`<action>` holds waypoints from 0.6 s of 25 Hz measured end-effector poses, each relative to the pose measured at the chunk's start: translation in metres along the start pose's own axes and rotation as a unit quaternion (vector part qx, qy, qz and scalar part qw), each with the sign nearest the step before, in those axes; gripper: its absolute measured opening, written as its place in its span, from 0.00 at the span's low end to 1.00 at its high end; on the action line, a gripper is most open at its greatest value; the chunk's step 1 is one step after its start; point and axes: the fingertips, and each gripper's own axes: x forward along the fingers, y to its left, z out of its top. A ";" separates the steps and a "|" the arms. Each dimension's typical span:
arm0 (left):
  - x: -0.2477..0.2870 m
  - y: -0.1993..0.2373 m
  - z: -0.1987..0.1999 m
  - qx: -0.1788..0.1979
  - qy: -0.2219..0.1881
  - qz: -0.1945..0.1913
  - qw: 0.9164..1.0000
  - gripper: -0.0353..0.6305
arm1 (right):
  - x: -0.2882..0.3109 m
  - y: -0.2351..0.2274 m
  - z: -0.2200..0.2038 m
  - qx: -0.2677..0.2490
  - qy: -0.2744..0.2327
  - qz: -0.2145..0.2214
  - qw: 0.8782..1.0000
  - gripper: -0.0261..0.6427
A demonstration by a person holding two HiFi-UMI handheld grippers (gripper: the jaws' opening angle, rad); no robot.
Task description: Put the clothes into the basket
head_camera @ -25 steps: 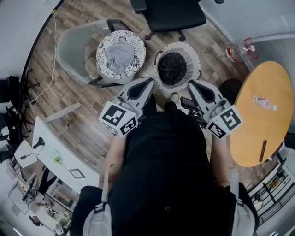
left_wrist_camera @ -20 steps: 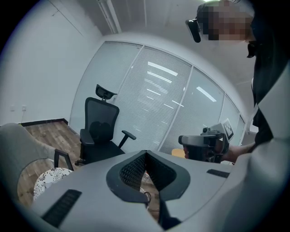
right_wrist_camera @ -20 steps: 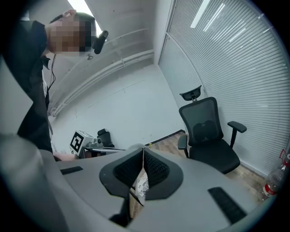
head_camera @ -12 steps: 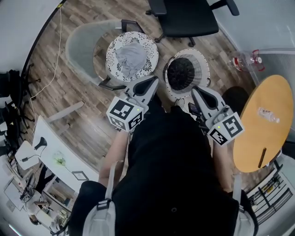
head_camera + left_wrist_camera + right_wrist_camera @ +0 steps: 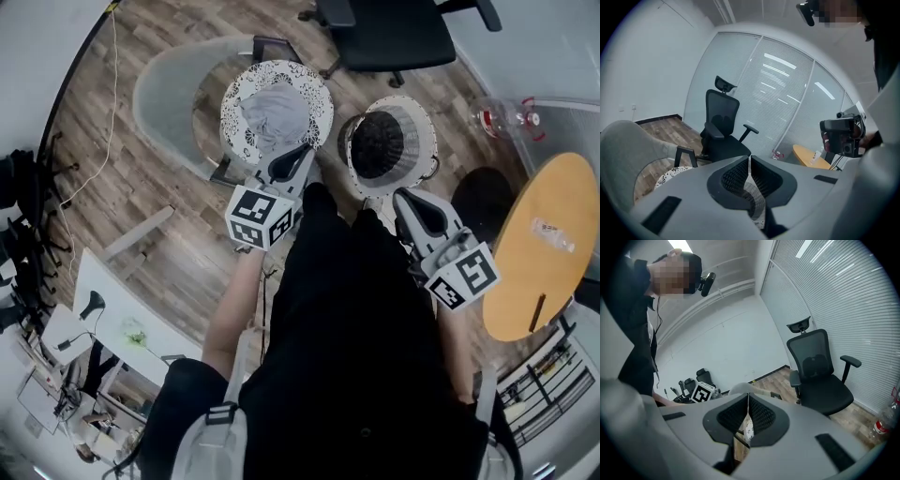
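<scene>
We hold both grippers out ahead of the body, each pointing forward and a little down. The left gripper reaches further. Its tips are over the near rim of the patterned tub, and the grey cloth lies inside that tub at the gripper's 12 o'clock. In the left gripper view its jaws are pressed together with nothing between them. The right gripper sits back nearer the body, its jaws likewise closed and empty. The basket, dark inside, stands at its 12 o'clock, just beside the tub.

A grey chair curves round the tub from 9 to 12 o'clock. An office chair stands at 12 o'clock behind the tub and basket. A round table is at the right gripper's 3 o'clock, and a bottle is at its 2 o'clock. We see open floor at the left gripper's 9 o'clock, beyond the grey chair.
</scene>
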 end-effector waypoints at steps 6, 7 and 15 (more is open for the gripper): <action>0.015 0.030 -0.021 0.001 0.032 -0.005 0.999 0.07 | 0.019 0.005 0.000 0.007 0.017 -0.005 1.000 0.06; 0.018 0.036 -0.025 0.002 0.037 -0.003 0.999 0.07 | 0.022 0.005 -0.001 0.008 0.019 -0.008 1.000 0.06; 0.043 0.087 -0.063 -0.011 0.080 0.016 0.997 0.17 | 0.034 0.004 -0.012 0.034 0.043 -0.026 0.998 0.06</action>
